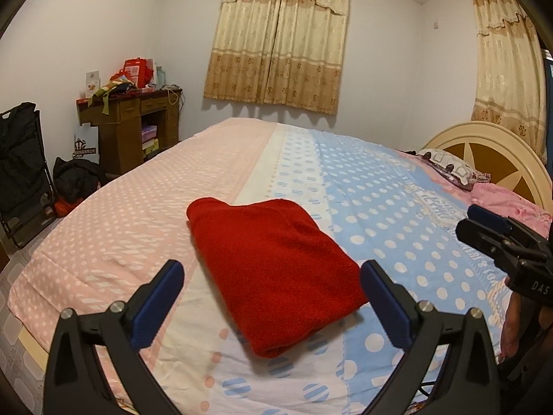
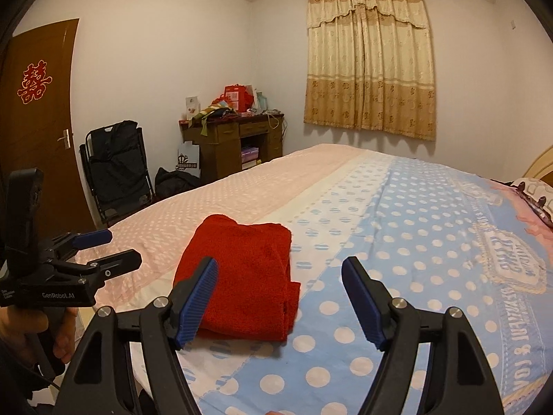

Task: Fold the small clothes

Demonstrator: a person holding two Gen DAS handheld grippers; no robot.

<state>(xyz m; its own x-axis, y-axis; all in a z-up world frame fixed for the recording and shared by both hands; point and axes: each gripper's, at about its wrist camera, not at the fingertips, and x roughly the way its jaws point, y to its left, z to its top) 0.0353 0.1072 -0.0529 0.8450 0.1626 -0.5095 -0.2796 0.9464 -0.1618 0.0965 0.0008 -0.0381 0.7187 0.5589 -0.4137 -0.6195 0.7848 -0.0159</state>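
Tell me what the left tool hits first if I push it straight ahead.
Most likely the folded red fleece garment, which lies on the dotted bedspread straight ahead between the open left tool's fingers. Depth is unclear, so it may skim over it.

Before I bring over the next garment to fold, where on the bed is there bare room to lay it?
Two patches look free: the pink dotted stretch of the bedspread left of the folded red garment, and the blue dotted stretch to its right. The pillow and pink bedding crowd the headboard end.
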